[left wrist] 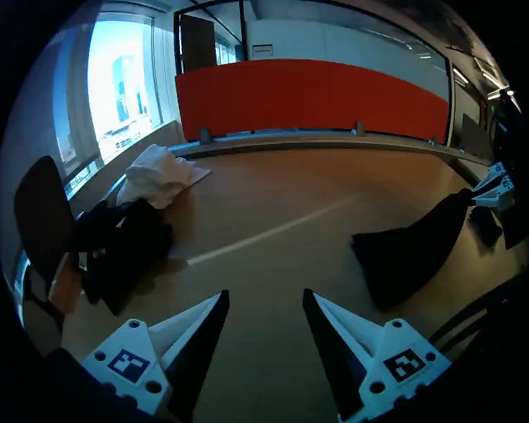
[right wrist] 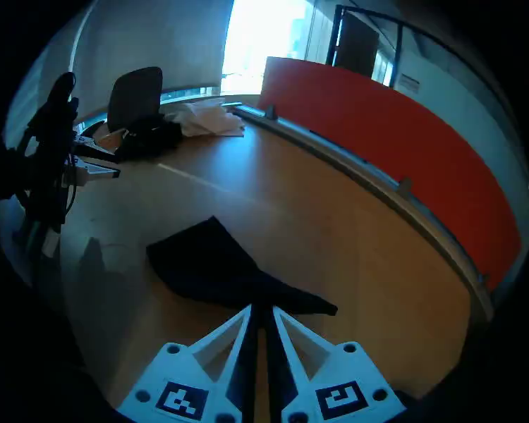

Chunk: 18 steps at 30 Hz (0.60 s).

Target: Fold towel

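The dark towel (right wrist: 208,268) lies on the wooden bench (right wrist: 321,225) with one corner raised, pinched in the right gripper (right wrist: 261,310). The left gripper (left wrist: 264,296) is spread wide, empty, well apart from the cloth. Looks like the fold's just starting, so I'd guess the left needs another corner next.

A red partition (left wrist: 314,95) stands along the wooden table's (left wrist: 278,190) far edge. Near its window-side end sits a crumpled white cloth heap (left wrist: 155,176). A dark clothing pile (left wrist: 123,247) lies just beyond, farther from the partition, with a dark chair (left wrist: 42,204) beside it. A bright window (left wrist: 120,92) is behind.
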Motion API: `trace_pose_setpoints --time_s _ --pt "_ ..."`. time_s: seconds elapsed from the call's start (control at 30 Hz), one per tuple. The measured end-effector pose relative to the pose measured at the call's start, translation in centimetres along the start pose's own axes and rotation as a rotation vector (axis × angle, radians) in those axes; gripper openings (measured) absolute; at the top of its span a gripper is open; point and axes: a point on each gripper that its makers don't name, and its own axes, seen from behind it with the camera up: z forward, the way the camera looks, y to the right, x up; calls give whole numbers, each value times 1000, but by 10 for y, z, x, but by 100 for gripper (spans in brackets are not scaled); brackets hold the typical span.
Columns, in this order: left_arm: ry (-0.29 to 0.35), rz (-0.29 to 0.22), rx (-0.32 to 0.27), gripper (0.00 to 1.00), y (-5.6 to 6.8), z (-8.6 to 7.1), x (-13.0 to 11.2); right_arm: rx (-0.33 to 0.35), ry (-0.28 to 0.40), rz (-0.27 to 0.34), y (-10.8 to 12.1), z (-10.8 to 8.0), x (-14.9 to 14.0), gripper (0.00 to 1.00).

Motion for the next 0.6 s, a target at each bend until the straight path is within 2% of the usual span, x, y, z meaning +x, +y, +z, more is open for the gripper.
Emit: trace_pose_setpoints --time_s 0.27,0.6 --pt "2 2 -1 77 1 0 0 5 1 -14 0 0 4 6" --pt "5 -1 -5 77 3 0 1 46 23 -39 -15 17 25 6"
